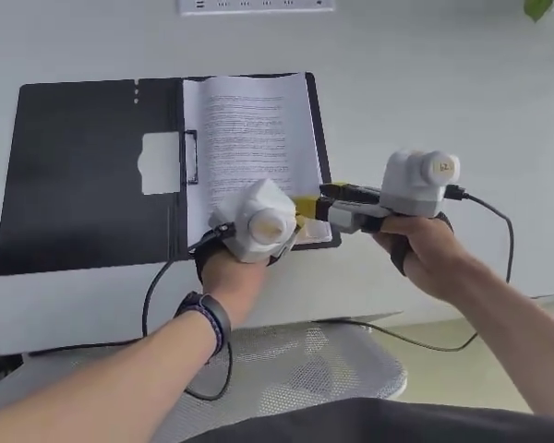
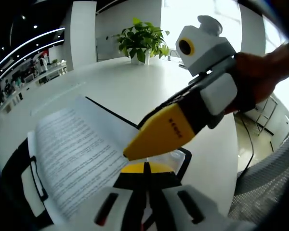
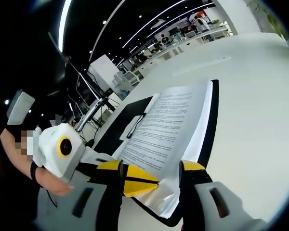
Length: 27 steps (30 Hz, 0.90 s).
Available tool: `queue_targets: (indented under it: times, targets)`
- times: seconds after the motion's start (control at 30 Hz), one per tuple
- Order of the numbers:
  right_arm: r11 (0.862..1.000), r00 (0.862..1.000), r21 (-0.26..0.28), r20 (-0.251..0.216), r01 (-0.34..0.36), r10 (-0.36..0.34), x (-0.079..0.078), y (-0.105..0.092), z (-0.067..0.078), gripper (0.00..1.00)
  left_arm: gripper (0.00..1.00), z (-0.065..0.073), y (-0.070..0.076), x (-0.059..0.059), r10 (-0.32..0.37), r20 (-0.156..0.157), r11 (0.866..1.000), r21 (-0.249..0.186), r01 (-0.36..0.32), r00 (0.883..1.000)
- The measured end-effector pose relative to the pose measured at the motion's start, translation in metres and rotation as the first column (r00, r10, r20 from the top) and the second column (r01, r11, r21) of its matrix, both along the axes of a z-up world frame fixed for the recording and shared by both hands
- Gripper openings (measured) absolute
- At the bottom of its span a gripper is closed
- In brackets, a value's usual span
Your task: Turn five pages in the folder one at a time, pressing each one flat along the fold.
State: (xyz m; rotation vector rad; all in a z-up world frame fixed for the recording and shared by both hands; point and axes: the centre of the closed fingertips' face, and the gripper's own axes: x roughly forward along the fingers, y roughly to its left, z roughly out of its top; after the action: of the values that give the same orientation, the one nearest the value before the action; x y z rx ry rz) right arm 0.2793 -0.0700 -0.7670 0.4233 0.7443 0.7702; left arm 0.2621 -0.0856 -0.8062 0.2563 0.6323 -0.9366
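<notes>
Left gripper (image 2: 144,168) closest, jaws closed at the lower outer corner of the top page (image 1: 254,138); can't tell if paper is pinched. Right gripper (image 3: 155,168) wide, straddling that tip. Page looks light, floppy, easily creased, so best lifted by its free corner. Folder (image 1: 83,185) lies open on the white table (image 1: 425,83). Clip (image 1: 190,157) at spine; cable (image 1: 499,221) trails right, nothing blocking.
</notes>
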Motion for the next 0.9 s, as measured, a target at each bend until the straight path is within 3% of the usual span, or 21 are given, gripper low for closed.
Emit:
queue_targets:
  times: [0.2, 0.4, 0.63, 0.9]
  targets:
    - [1.0, 1.0, 0.01, -0.011, 0.027, -0.027, 0.003, -0.002, -0.005, 0.36, 0.0, 0.0, -0.001, 0.0, 0.0, -0.001, 1.0, 0.001, 0.0, 1.0]
    - [0.996, 0.996, 0.005, -0.02, 0.089, -0.089, 0.009, -0.011, -0.012, 0.16, 0.0, -0.001, -0.001, 0.0, 0.0, -0.001, 1.0, 0.002, 0.0, 1.0]
    - [0.993, 0.993, -0.01, -0.02, 0.115, -0.115, 0.011, -0.017, -0.017, 0.02, 0.0, -0.001, -0.002, 0.0, -0.002, 0.0, 1.0, 0.008, 0.002, 1.0]
    - [0.988, 0.987, 0.011, -0.045, 0.156, -0.155, 0.012, -0.019, -0.018, 0.01, 0.0, 0.0, -0.002, 0.0, 0.002, -0.003, 1.0, 0.015, -0.002, 1.0]
